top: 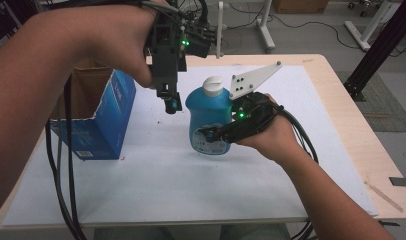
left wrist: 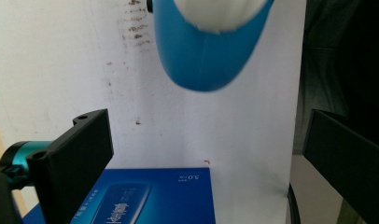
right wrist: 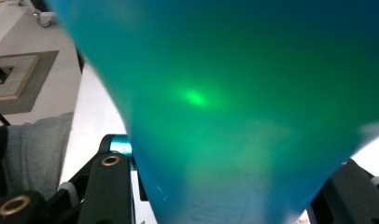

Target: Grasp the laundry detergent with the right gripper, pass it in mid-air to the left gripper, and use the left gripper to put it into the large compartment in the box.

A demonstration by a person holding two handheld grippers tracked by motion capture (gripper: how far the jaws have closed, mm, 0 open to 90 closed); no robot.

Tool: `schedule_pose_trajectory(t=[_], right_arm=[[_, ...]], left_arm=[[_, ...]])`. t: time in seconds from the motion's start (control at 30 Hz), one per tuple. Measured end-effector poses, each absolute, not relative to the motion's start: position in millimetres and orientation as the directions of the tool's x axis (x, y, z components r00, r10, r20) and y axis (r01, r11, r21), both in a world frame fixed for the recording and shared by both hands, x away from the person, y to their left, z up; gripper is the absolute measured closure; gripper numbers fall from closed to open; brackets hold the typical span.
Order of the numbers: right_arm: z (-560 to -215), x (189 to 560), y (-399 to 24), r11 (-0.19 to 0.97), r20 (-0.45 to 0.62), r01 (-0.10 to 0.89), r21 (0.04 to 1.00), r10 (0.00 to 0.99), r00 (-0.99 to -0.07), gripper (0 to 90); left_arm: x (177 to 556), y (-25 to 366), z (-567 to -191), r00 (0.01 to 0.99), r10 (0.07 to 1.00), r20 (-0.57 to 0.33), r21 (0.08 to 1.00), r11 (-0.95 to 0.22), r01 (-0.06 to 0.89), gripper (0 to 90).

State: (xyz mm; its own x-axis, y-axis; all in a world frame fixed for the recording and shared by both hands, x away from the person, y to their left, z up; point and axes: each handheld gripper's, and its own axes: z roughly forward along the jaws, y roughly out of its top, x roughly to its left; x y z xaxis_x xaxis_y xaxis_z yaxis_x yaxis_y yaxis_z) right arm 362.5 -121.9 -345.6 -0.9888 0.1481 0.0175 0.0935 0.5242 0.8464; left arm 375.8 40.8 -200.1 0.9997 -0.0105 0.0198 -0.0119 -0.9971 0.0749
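White sheet [top: 161,180] over a pale wooden table [top: 341,100], lab floor beyond; at left of the high view an open blue box [top: 107,120] stands on end, probably the carton meant for the blue bottle [top: 207,112] at centre frame. Left gripper [top: 171,102] hangs nose-down between box and bottle, jaws wide apart and empty, likely waiting to steady the carton; right gripper [top: 216,134] is clamped across the bottle's lower body, holding it upright. Left gripper view adds the white cap [left wrist: 215,14] and box lid [left wrist: 150,196] from above; right gripper view gives the bottle wall [right wrist: 234,102] pressed between its jaws.
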Motion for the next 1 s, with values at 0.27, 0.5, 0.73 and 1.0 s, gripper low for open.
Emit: schedule_pose_trajectory(t=[0.27,0.5,0.73,1.0], right_arm=[[-338.5,361.4,-110.8,0.508,0.020,0.076,0.858,0.114,-0.993,46.3],[-334.6,361.2,-104.4,0.508,0.015,0.065,0.859,0.101,-0.995,46.4],[-329.8,360.0,-98.9,0.500,0.019,0.061,0.864,0.087,-0.996,46.4],[-329.2,360.3,-98.9,0.500,0.021,0.063,0.864,0.090,-0.996,46.4]], left_arm=[[373.1,29.9,-203.9,1.000,-0.024,0.015,0.075,-0.997,-0.026,1.7],[371.0,20.3,-208.6,0.999,-0.038,0.004,0.068,-0.997,-0.039,1.7],[369.3,15.2,-212.9,0.998,-0.057,0.006,0.074,-0.996,-0.058,1.7],[368.4,13.7,-217.3,0.999,-0.045,-0.006,0.064,-0.997,-0.044,3.0]])
